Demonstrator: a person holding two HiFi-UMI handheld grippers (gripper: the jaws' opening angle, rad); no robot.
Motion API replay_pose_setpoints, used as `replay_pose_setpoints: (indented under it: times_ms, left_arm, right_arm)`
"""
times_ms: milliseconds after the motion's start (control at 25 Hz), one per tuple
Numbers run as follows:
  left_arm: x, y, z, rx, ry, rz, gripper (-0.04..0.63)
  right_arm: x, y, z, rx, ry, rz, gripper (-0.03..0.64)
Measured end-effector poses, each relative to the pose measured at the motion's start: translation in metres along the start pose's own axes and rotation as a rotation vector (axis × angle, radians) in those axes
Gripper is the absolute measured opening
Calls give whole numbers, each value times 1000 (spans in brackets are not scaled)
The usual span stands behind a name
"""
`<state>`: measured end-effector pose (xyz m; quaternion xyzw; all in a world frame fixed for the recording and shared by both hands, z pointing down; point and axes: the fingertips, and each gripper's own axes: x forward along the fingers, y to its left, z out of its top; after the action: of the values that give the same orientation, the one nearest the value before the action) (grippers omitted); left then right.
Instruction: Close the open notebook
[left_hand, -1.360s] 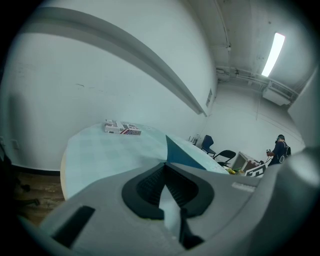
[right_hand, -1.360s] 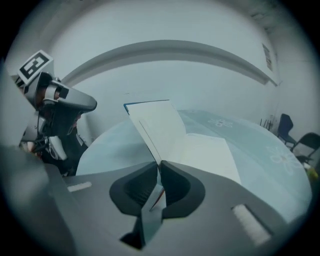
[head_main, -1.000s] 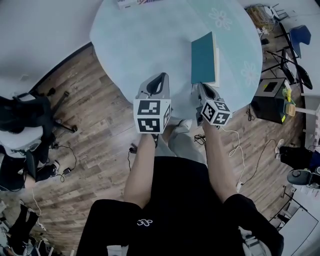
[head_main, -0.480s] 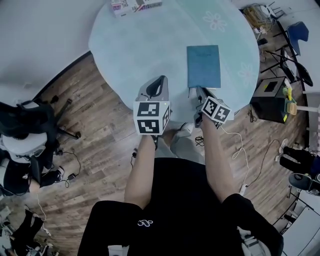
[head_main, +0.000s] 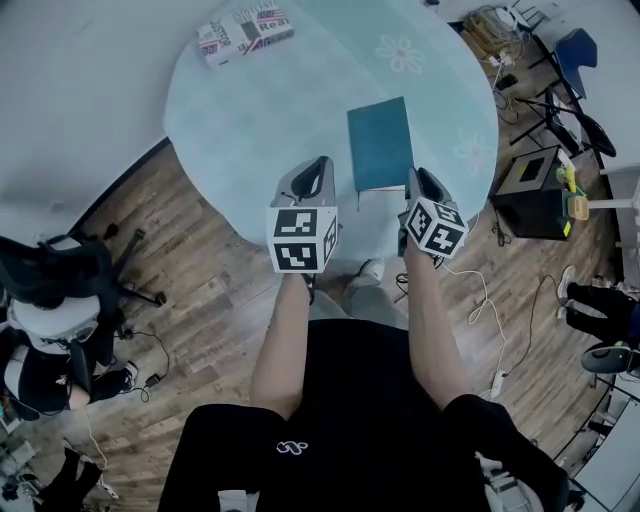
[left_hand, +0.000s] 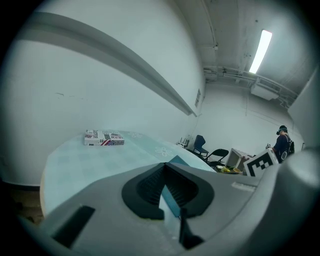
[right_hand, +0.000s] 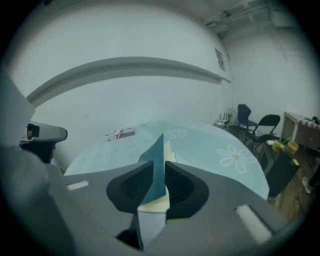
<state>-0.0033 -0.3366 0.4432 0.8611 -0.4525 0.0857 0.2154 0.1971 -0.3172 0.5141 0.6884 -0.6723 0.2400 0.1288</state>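
Note:
The teal notebook (head_main: 380, 142) lies closed and flat on the round pale-blue table (head_main: 260, 110), near its front edge. My right gripper (head_main: 418, 175) hovers just off the notebook's near right corner. Its jaws are opening, and nothing is pressed between them. In the right gripper view the teal cover (right_hand: 157, 150) and cream page edges show through the gap of the right gripper (right_hand: 159, 167). My left gripper (head_main: 322, 162) hangs over the table edge left of the notebook, its tips together and empty. Past the left gripper (left_hand: 164, 167), a sliver of notebook (left_hand: 176, 161) shows.
A printed box (head_main: 245, 30) lies at the table's far left edge, also seen in the left gripper view (left_hand: 103, 138). Wooden floor, cables and an office chair (head_main: 60, 275) surround the table. A black bin (head_main: 535, 195) and folding chairs stand to the right.
The notebook's cover went from standing upright to lying flat and closed. My right gripper drew back from the book's near edge and lifted; the left gripper rose a little.

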Motion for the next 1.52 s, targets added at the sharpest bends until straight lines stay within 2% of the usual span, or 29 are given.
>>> replay_pose_setpoints:
  times_ms: [200,240,280,320,440,600,720,800,1000,1360,1520]
  left_arm:
    - [5,-18,21,46,-26,-22,2]
    - [6,-21,28,57,-36,-24,2]
    - [7,-23,35,68,-48,-24,2]
    - [7,-26,42,80,-62,-23,2]
    - [5,-31,64,111,-106,-16,2]
    - [-1,-38,95,153,-170,-1,2]
    - [-6,-46,120,176,-219,-1,2]
    - [-10,-53,137,194,-252,-8,2]
    - [-12,-60,157,222,-295,3,2]
    - [-7,-58,160,214,-305,56,2]
    - [-6,-56,163,215,-312,75,2]
  right_arm:
    - [-24,-4,78,-99,-178,15,82]
    - [-29,0,94,-119,-221,29,75]
    - [-34,4,110,-134,-265,45,41]
    - [-40,9,125,-142,-308,64,12]
    - [-51,21,159,-138,-399,124,12]
    - [-62,32,189,-139,-470,193,11]
    - [-70,51,206,-125,-537,319,11]
    - [-71,65,211,-127,-545,396,11]
    - [-67,96,219,-172,-536,504,11]
    - [-63,103,233,-197,-535,561,11]
    - [-58,103,234,-173,-521,595,11]
